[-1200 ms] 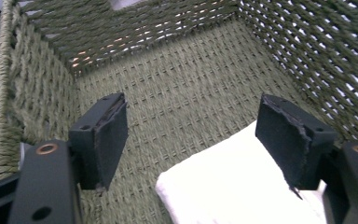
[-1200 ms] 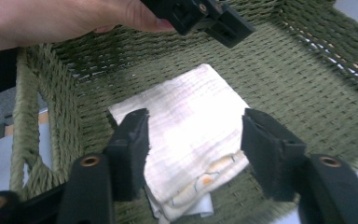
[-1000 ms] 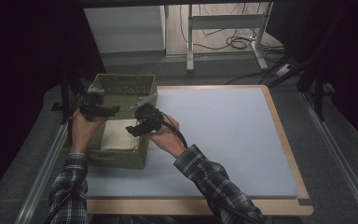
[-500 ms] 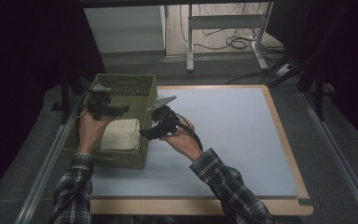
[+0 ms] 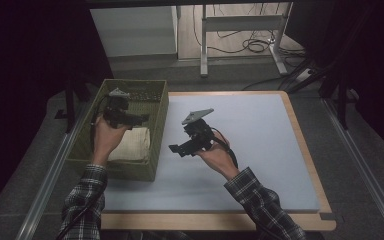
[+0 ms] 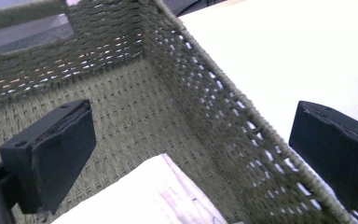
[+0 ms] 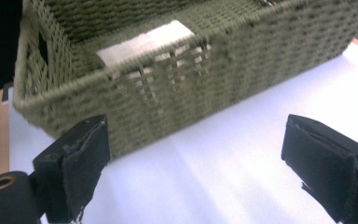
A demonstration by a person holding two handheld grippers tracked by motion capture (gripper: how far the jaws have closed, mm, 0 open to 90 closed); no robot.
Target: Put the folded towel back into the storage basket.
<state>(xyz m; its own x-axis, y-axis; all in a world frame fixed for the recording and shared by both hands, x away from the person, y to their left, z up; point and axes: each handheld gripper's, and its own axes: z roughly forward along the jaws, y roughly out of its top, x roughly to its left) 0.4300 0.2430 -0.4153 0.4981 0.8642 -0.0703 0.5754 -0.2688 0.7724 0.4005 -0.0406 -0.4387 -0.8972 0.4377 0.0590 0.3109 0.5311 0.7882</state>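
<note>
An olive woven basket (image 5: pixel 158 131) stands at the left edge of the pale blue mat (image 5: pixel 260 150). Inside its near half lies a folded cream towel (image 5: pixel 132 145), apart from both grippers. My left gripper (image 5: pixel 141 119) hovers over the basket's middle, and its jaws have just been opening. In the left gripper view the left gripper (image 6: pixel 191 154) stands open above the basket wall (image 6: pixel 205 107), the towel (image 6: pixel 158 196) below it. My right gripper (image 5: pixel 176 148) hangs over the mat just right of the basket, its jaws also just opened. The right gripper (image 7: pixel 196 172) faces the basket's side (image 7: pixel 214 79) with nothing between its jaws.
The mat lies on a wooden board (image 5: pixel 300 135) whose edge runs along the right and front. Metal rails (image 5: pixel 375 170) flank the table. Behind it are a white cabinet (image 5: pixel 135 30), a table frame (image 5: pixel 240 25) and floor cables (image 5: pixel 252 46).
The right gripper has drawn back to the right, out of the basket and over the mat. The left gripper has shifted toward the basket's far half. Both jaws have spread; the towel stays in the basket.
</note>
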